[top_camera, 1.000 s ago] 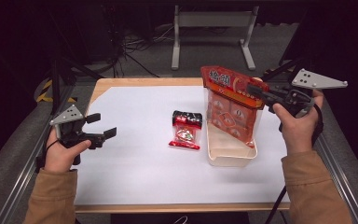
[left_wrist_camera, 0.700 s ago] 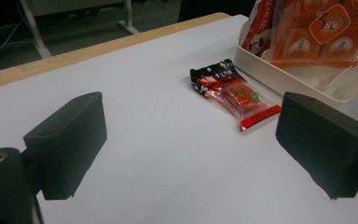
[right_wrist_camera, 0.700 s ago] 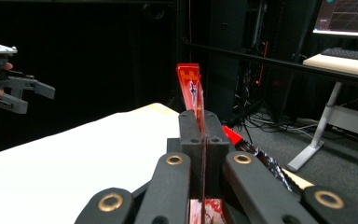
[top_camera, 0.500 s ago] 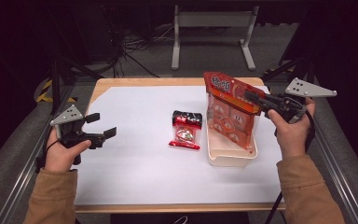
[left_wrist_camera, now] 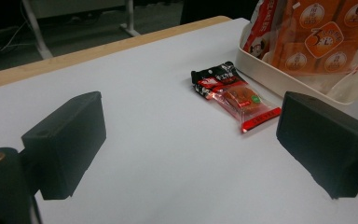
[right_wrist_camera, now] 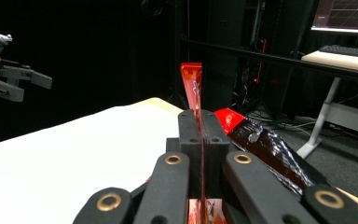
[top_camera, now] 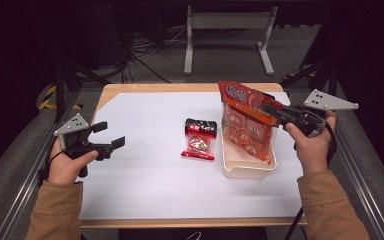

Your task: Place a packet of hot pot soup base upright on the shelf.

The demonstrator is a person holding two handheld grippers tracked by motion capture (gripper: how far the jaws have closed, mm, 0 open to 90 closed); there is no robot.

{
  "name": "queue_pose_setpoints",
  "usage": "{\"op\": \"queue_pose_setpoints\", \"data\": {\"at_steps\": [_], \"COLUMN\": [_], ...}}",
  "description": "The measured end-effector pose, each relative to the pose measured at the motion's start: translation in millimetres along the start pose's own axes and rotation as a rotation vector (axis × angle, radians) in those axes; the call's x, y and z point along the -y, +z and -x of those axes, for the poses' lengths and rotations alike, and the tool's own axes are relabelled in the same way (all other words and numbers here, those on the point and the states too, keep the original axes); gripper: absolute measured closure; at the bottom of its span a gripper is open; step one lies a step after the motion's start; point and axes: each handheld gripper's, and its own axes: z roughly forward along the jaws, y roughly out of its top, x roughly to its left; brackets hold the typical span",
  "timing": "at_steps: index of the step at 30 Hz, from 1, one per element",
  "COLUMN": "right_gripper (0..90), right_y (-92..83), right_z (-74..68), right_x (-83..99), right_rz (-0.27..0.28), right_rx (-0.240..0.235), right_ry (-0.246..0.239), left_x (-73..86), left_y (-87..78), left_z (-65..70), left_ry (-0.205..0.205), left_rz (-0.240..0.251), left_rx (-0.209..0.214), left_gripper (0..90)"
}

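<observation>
Room: a dark workshop is surrounding the table; a metal-legged stand [top_camera: 227, 37] and loose cables [top_camera: 145, 50] are lying on the floor at the far side.
Surface: a white sheet [top_camera: 145, 185] is covering a wooden-edged table [top_camera: 155, 88], giving a plain, flat working field.
Right gripper: the right gripper [top_camera: 272, 109] is reaching in from the right with its jaws clamped flat on the upper edge of the large red and orange plastic snack bag [top_camera: 245, 125]; in the right gripper view the thin red edge [right_wrist_camera: 193, 88] is sticking up between the closed jaws.
Why held so: pinching the top seam is letting the bag hang upright, so its bottom can go into the container first, by my judgement.
Container: a cream rectangular plastic tub [top_camera: 247, 167] is sitting right of centre, open side up.
Contents: the lower part of the large bag is standing inside the tub, leaning against its far end; nothing else is showing in it, though the bag is hiding part of the floor.
Where the bag is: partly in the tub, top end held above it; it is not yet lying down or released.
Small packet: a small black and red wrapped snack packet [top_camera: 199, 140] is lying flat on the sheet just left of the tub, untouched, apart from both grippers.
Left gripper: the left gripper [top_camera: 111, 135] is hovering low at the near left with jaws spread wide and nothing between them, pointing toward the packet [left_wrist_camera: 233, 93].
Why waiting there: it seems to be standing by for the packet.
</observation>
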Motion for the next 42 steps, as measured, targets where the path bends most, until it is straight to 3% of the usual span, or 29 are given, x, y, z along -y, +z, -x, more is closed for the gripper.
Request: {"op": "queue_pose_setpoints", "data": {"at_steps": [17, 24, 28, 34, 37, 42], "right_gripper": [89.1, 89.2, 89.2, 88.4, 83.4, 69.7], "right_y": [-10.3, -16.4, -19.6, -22.2, -22.0, -30.1], "right_z": [5.1, 3.7, 1.2, 1.7, 1.6, 0.6], "right_x": [35.4, 40.4, 41.4, 43.9, 43.8, 43.6], "right_rz": [-0.025, -0.024, -0.030, -0.019, -0.018, 0.031], "right_rx": [0.003, 0.003, 0.009, 0.034, 0.058, 0.093], "right_ry": [0.057, 0.056, 0.045, 0.050, 0.044, 0.066], "left_x": [2.5, 2.2, 1.6, 1.1, 0.4, -0.7], "left_y": [7.5, 11.1, 12.5, 16.8, 20.7, 30.3], "left_z": [-2.0, -0.8, 0.9, 1.5, 2.6, 5.9], "left_ry": [-0.015, -0.015, -0.044, -0.033, -0.039, -0.044], "left_rz": [-0.027, -0.036, -0.023, -0.034, -0.033, -0.046], "left_rx": [0.015, 0.027, 0.055, 0.065, 0.074, 0.089], "left_gripper": [6.2, 6.3, 6.7, 7.1, 6.7, 6.7]}}
